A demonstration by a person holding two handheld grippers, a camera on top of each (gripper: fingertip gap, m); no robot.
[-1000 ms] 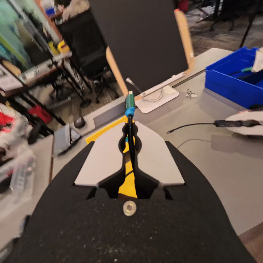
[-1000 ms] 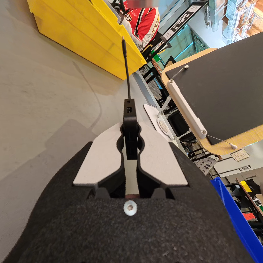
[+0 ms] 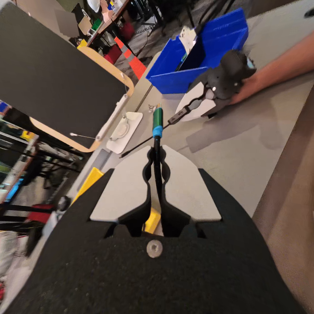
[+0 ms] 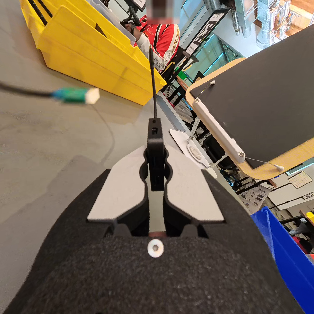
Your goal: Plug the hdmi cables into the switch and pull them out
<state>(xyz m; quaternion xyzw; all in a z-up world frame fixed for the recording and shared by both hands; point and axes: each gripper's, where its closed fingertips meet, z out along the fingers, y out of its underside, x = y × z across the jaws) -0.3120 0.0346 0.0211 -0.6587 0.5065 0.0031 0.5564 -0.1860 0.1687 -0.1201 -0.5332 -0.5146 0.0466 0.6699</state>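
HDMI cable (image 3: 158,119) | pinched by its cord in left gripper (image 3: 157,153), plug forward, near switch, aimed for insertion | switch (image 4: 155,144) | clamped edgewise in right gripper (image 4: 155,153), ports exposed

Lettering on a red jersey (image 4: 167,40), a black-and-white sign (image 4: 206,29), wall sheets (image 4: 299,179)

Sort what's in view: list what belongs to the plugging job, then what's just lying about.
Job:
left gripper, shut on the HDMI cable
right gripper, shut on the switch

Lying about:
blue bin
yellow bin
black board
white base
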